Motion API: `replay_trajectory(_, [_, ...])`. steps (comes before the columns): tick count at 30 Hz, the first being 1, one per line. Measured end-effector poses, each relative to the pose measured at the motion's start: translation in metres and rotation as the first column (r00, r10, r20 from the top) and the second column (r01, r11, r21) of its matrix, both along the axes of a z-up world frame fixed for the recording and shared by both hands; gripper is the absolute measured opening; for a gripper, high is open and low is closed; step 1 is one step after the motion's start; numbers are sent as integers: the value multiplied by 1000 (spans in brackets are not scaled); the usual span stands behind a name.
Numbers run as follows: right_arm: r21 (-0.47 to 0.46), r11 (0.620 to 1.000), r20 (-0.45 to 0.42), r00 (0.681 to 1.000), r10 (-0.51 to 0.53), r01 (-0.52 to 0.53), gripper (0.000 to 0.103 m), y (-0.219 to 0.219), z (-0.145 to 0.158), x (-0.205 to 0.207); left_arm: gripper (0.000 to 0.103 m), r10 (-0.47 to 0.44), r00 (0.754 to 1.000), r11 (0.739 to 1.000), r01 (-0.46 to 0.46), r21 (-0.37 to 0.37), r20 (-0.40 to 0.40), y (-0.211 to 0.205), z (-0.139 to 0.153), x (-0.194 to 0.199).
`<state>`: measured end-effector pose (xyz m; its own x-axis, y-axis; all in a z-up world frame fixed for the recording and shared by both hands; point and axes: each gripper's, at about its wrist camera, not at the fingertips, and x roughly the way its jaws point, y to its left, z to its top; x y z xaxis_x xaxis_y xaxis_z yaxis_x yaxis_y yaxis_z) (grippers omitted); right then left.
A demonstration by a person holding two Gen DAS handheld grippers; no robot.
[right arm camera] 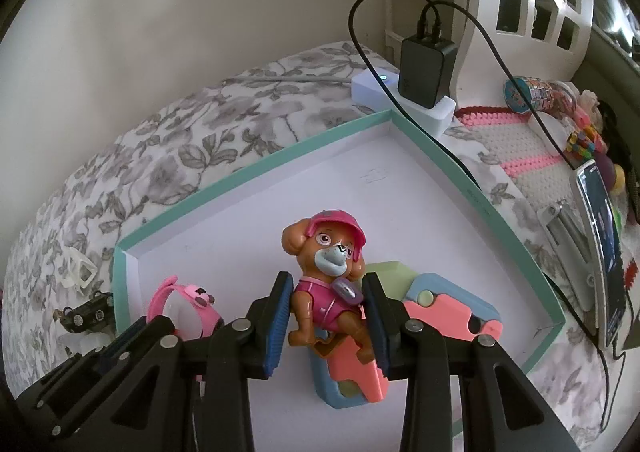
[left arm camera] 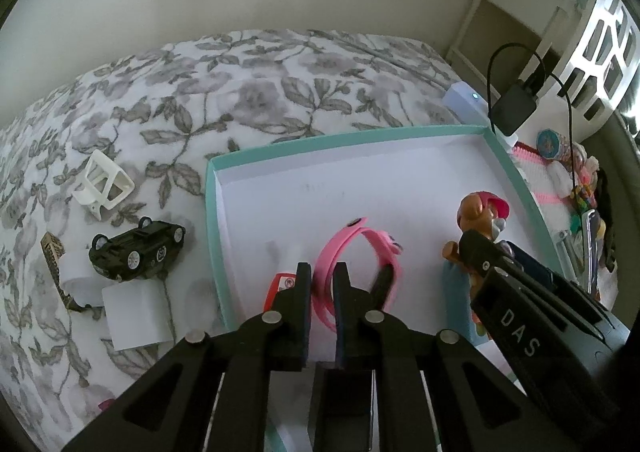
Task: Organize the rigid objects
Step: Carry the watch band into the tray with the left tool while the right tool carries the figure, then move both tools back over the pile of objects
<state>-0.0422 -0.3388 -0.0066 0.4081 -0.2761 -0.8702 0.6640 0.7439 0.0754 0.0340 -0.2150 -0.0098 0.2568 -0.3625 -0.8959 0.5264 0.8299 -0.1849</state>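
Pup figure [right arm camera: 326,292], pink watch [left arm camera: 352,264], pastel toy [right arm camera: 432,316] inside teal box [left arm camera: 348,134]. Toy car [left arm camera: 138,250], white frame [left arm camera: 105,182] left on bed [left arm camera: 240,92]. Left gripper [left arm camera: 322,292] jaws pinch watch strap; right gripper [right arm camera: 326,316] jaws clamp figure.

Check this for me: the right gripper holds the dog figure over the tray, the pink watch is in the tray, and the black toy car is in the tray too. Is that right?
Not quite. The toy car is outside the tray, upside down on the floral bedspread, as the left wrist view shows. The rest holds: the right gripper holds the dog figure over the tray, and the pink watch is in the tray.
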Motion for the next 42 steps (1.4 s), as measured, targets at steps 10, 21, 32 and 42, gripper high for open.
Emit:
replay_trajectory(10, [-19,1000,2,1000,0,0,39,0,4,-1,19,2,1000,1000,-2,-6,26,6,15,3])
replay_trajectory(21, [-54,998,35,999,15,-13,39,5,17,-2,46,86,994,996,-85,-10,69,33,38,16])
replay_trajectory(32, [-88,994,16,998,68,-66,63,20,13,4,75,234,970,968,-238,76,61,79,27,40])
replay_trajectory(42, [-103,988,6,994,113,-112,90,28,8,9,86,271,961,950,-276,148,53,95,12,48])
